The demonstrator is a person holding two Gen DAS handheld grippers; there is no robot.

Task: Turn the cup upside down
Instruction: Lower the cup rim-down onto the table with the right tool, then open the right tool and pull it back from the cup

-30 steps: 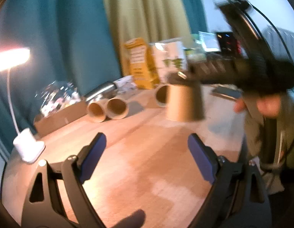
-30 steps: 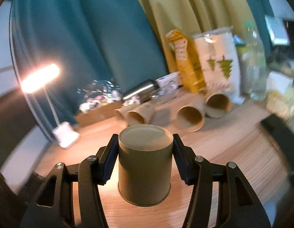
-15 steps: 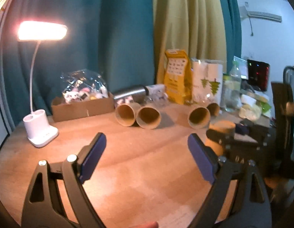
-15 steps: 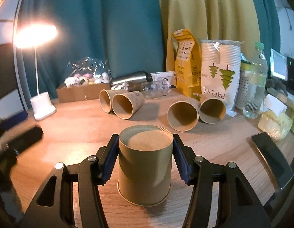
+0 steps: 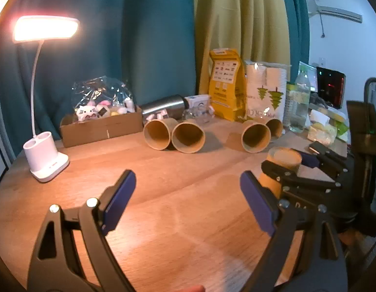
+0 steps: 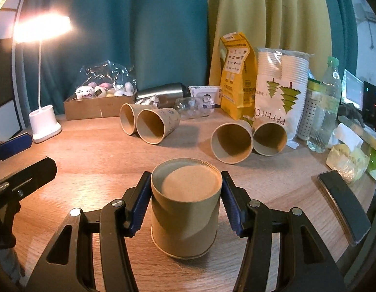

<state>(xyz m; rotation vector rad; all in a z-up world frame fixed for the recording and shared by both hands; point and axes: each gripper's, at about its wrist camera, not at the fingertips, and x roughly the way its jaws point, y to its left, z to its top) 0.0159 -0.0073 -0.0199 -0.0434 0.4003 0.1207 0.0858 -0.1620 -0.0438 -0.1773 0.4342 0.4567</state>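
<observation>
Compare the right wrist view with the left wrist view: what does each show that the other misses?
Only the right wrist view shows the cup's recessed base facing up and its rim on the table, with the right gripper's pads flanking it. Only the left wrist view shows the left gripper wide open and empty. Both show the lamp and four cups lying on their sides.
</observation>
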